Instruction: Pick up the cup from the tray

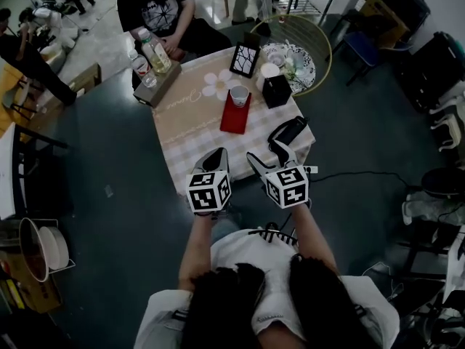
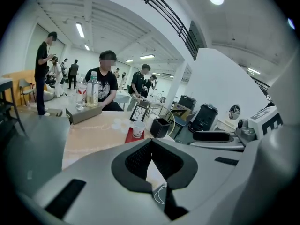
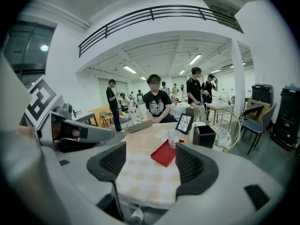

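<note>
**A:** How far along is it?

**B:** Barely begun, I'd say. Lower middle of the head view, at the bench's (image 1: pixel 196 133) near edge, the left gripper (image 1: pixel 217 155) has its jaws nearly together, and the right gripper (image 1: pixel 269 157) has its jaws wide apart. Both are empty.

**A:** And the cup (image 1: pixel 239 95)?

**B:** Untouched, upright on the red tray's (image 1: pixel 234 118) far end, upper middle. Reaching, gripping and lifting all remain.

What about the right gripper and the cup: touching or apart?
Apart. The right gripper view shows the cup on the red tray far beyond the open fingers of the right gripper.
</note>
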Demonstrator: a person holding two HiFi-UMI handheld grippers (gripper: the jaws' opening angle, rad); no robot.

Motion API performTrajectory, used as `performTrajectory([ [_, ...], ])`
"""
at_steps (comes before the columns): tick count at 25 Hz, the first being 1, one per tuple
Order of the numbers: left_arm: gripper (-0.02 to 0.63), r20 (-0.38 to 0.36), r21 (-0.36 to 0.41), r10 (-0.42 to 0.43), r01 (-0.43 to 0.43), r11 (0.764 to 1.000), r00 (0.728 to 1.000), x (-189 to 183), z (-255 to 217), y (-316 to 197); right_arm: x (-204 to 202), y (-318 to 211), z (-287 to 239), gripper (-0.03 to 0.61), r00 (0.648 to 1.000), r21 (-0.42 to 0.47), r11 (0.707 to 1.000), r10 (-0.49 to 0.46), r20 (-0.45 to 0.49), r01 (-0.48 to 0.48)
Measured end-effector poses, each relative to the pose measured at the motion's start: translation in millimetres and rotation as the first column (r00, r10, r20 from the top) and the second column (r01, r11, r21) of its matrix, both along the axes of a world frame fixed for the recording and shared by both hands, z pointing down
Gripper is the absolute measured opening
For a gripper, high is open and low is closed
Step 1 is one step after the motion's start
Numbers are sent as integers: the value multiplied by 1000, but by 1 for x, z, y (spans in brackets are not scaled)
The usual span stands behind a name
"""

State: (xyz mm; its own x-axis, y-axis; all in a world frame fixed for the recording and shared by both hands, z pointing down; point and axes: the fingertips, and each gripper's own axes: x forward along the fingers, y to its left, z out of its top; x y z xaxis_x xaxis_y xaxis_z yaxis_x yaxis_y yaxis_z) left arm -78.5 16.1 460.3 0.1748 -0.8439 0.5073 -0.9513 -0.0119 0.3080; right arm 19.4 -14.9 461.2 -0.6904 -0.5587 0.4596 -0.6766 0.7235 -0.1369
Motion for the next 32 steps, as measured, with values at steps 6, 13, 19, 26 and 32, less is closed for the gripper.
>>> performTrajectory([
  [6, 8, 25, 27, 51, -52, 998, 998, -33, -9, -51, -35, -47, -4, 329, 999, 24, 999, 42, 4, -42],
  [13, 8, 24, 35, 65, -66, 997, 998, -58, -9, -95, -58, -90, 4, 336, 997, 36, 997, 69, -46, -68],
  [19, 8, 43, 9, 77, -78, 997, 996, -61, -2, -117, -71, -113, 14, 365, 997, 37, 998, 59, -47, -57],
  [26, 8, 38, -33, 14, -13, 999, 999, -73, 16, -152, -89, -154, 38, 374, 998, 12, 1000, 27, -58, -26],
  [32, 8, 40, -97, -9, 13, 995, 999, -82, 40, -177, -99, -187, 72, 382, 998, -74, 997, 12, -69, -17],
])
